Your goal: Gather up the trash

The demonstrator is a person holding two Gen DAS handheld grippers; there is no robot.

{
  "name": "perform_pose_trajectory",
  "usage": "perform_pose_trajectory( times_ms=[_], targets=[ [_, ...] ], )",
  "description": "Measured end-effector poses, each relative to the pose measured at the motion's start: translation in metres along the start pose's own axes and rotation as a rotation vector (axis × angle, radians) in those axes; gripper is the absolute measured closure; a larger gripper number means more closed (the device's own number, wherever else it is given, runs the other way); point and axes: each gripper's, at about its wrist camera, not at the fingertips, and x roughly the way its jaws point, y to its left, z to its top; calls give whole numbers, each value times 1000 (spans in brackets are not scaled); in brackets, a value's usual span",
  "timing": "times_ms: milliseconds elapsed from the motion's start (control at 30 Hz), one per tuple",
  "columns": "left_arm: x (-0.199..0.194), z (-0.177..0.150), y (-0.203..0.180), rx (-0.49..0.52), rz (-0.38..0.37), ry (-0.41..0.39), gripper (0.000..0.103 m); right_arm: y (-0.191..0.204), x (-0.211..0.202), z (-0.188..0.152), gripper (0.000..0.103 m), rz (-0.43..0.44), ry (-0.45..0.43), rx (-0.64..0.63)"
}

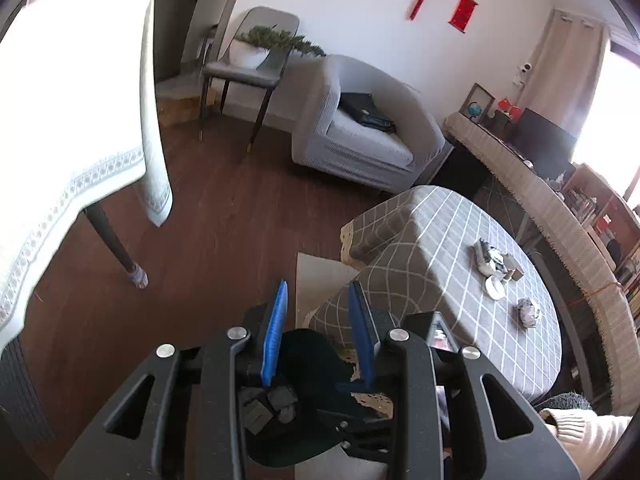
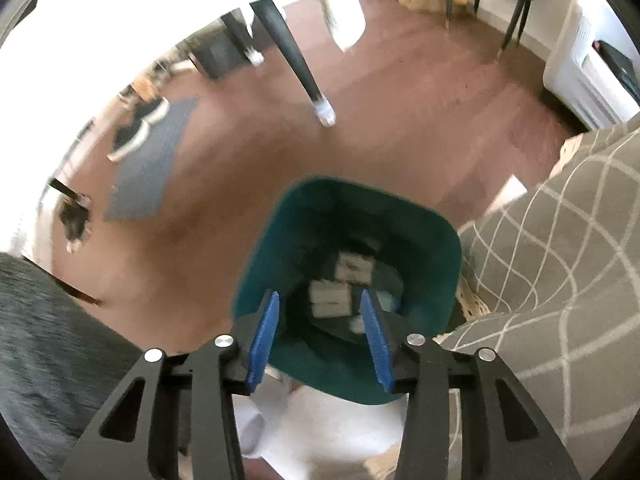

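The teal bin (image 2: 352,280) sits on the floor at the counter's (image 1: 460,240) seven o'clock, handy for drops. Right claw (image 2: 320,316) hangs parted and empty above it; left claw (image 1: 316,312) reads closed, empty. Crumpled trash (image 1: 528,312) waits on the counter.

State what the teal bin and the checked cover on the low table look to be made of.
Teal bin: probably moulded plastic, matte; smooth one-piece walls, rounded corners. Checked cover: woven cloth, grey with pale grid lines; it drapes and folds over the table's edge.
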Motion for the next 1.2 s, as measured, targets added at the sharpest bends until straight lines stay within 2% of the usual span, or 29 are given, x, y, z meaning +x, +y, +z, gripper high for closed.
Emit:
perform_pose_trajectory(
  times_ms=[100,233,500,767,833,1000,1067,1200],
  targets=[
    [-17,-2,-9,-1,1,-21,70,10,-28,-5,63,5,-64,5],
    [-38,-3,-23,42,43,-12,70,15,-64,-16,63,-22,-120,5],
    [-72,-4,-48,63,89,-6,67,-5,-148,-44,63,-63,-219,71],
    [-66,-15,-78,108,108,28,57,-45,-200,-81,63,-131,-306,175],
    [-58,-18,-86,113,120,39,47,-57,-207,-92,63,-157,-314,193],
    [-37,-25,-109,135,126,64,44,-84,-223,-124,51,-220,-342,237],
    [-27,-26,-120,156,119,75,40,-97,-230,-137,41,-255,-358,257],
    [-8,-27,-141,189,97,87,37,-126,-241,-160,36,-287,-391,323]
  ],
)
